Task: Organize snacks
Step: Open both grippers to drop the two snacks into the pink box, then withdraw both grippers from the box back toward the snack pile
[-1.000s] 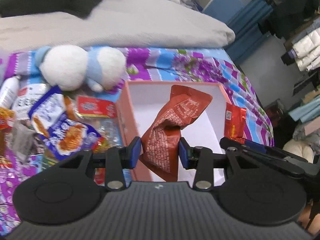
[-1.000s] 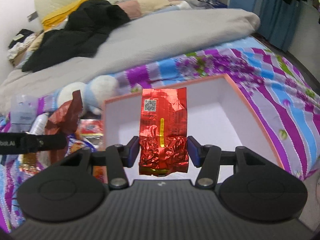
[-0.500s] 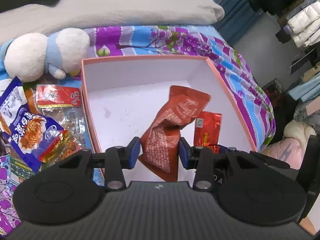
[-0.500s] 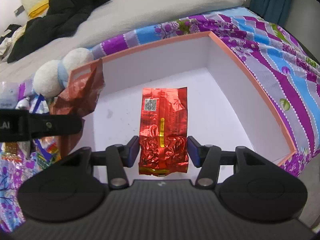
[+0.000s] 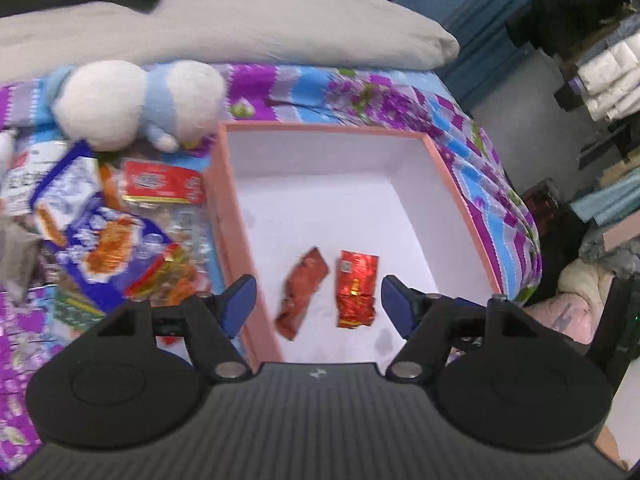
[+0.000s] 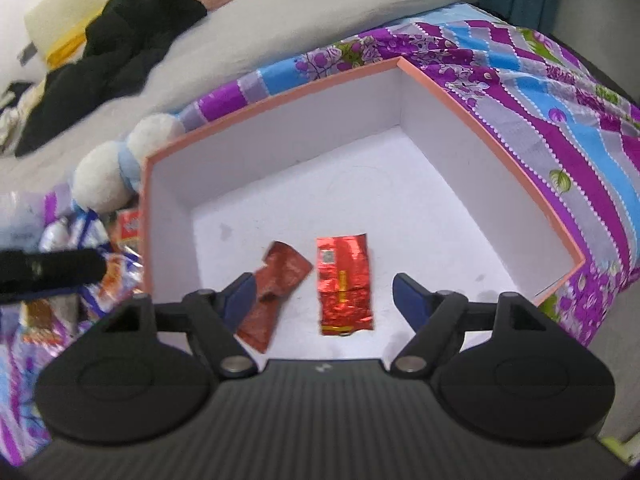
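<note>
A pink box with a white inside (image 5: 224, 216) (image 6: 492, 136) sits on the patterned bedspread. A crumpled brown-red packet (image 5: 302, 292) (image 6: 276, 288) and a shiny red foil packet (image 5: 356, 288) (image 6: 344, 284) lie side by side on the box floor. My left gripper (image 5: 318, 302) is open and empty above the box's near left edge. My right gripper (image 6: 322, 300) is open and empty above the two packets. A pile of loose snack packets (image 5: 108, 236) (image 6: 80, 256) lies left of the box.
A white and blue plush toy (image 5: 136, 104) (image 6: 108, 172) lies behind the snack pile at the box's far left corner. A grey duvet (image 5: 240, 28) covers the bed behind. The bed edge (image 5: 532, 248) drops off right of the box. The left gripper's side (image 6: 48, 270) shows in the right wrist view.
Both grippers opened and let go of their packets, which now lie on the box floor. Both grippers have lifted back from the box.
</note>
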The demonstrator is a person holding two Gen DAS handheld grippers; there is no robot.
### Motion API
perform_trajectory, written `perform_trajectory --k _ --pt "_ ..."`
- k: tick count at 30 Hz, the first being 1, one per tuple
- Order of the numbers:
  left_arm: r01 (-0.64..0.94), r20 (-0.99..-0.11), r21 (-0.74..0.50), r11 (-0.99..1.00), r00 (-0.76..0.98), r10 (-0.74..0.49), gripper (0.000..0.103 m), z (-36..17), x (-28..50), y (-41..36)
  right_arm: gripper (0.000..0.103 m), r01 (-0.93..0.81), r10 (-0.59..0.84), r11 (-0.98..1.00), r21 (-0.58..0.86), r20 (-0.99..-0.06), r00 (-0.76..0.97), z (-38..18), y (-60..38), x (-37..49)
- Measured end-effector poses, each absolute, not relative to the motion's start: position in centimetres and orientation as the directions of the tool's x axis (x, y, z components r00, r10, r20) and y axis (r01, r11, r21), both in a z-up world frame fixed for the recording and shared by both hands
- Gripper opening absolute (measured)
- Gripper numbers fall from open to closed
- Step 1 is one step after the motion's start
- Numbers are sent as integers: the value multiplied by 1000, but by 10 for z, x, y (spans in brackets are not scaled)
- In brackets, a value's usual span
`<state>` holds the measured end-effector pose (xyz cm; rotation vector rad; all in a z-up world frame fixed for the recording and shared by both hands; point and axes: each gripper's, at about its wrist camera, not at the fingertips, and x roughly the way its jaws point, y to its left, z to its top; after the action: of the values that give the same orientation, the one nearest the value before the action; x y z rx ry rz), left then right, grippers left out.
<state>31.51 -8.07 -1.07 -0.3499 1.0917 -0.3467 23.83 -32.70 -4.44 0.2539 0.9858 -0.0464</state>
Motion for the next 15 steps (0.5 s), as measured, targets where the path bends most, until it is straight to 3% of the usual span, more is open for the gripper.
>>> perform_trajectory --k 8,15 --pt "4 -805 -404 915 473 -358 72 38 315 -17 77 99 150 965 243 -822 549 -13 -305 247" --pt "16 -765 -366 930 564 -311 73 52 308 6 77 -52 210 972 228 -755 622 11 -278 261"
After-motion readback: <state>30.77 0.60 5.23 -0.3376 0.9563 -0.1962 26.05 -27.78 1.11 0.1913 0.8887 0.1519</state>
